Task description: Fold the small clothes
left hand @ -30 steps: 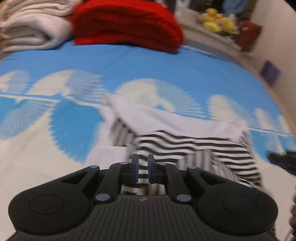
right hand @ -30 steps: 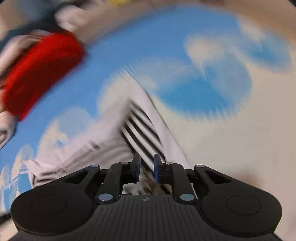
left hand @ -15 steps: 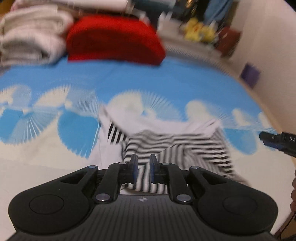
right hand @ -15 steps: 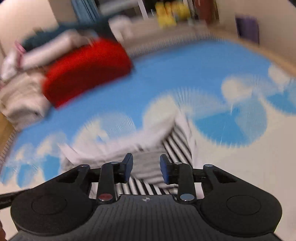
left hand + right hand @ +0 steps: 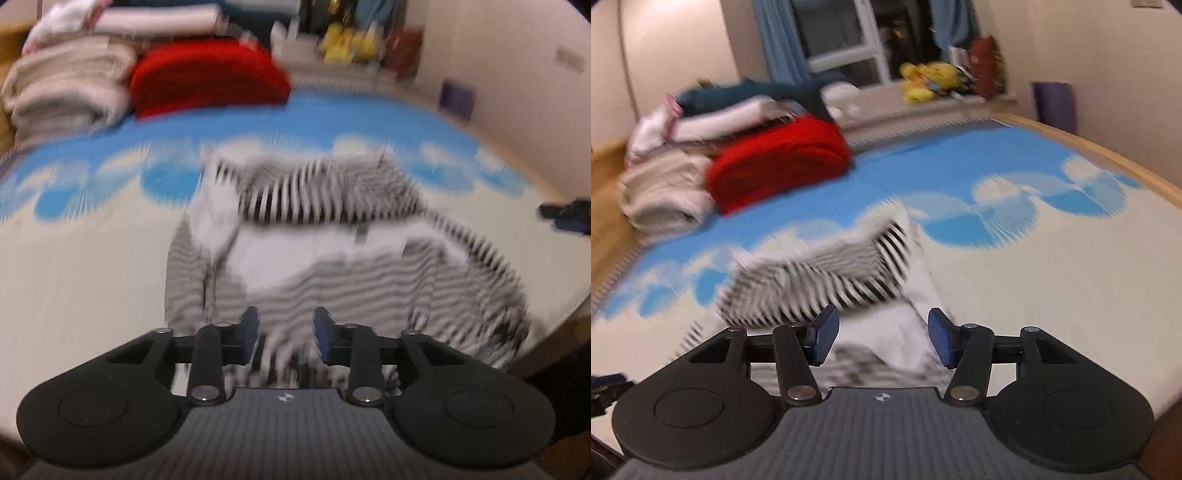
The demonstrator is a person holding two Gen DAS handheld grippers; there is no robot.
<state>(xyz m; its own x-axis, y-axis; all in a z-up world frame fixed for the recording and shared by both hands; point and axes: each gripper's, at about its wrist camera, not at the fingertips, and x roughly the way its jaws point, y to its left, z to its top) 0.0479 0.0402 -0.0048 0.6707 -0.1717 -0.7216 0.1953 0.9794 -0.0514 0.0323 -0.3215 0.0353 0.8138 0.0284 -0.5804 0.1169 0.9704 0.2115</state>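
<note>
A small black-and-white striped garment (image 5: 332, 236) lies partly folded on the blue-and-cream bed cover (image 5: 92, 266), with its far part turned over the near part and white inner cloth showing. It also shows in the right wrist view (image 5: 827, 277). My left gripper (image 5: 284, 332) is open and empty just above the garment's near edge. My right gripper (image 5: 879, 339) is open and empty over the garment's right near corner. Both views are blurred by motion.
A red folded blanket (image 5: 775, 162) and a stack of pale folded towels (image 5: 661, 188) lie at the far left of the bed. A windowsill with yellow plush toys (image 5: 927, 81) is behind. The bed's wooden edge (image 5: 1108, 147) runs along the right.
Both grippers have opened and let go of the striped garment. Both have pulled back and risen, so more of the bed and room shows. The garment now lies folded over.
</note>
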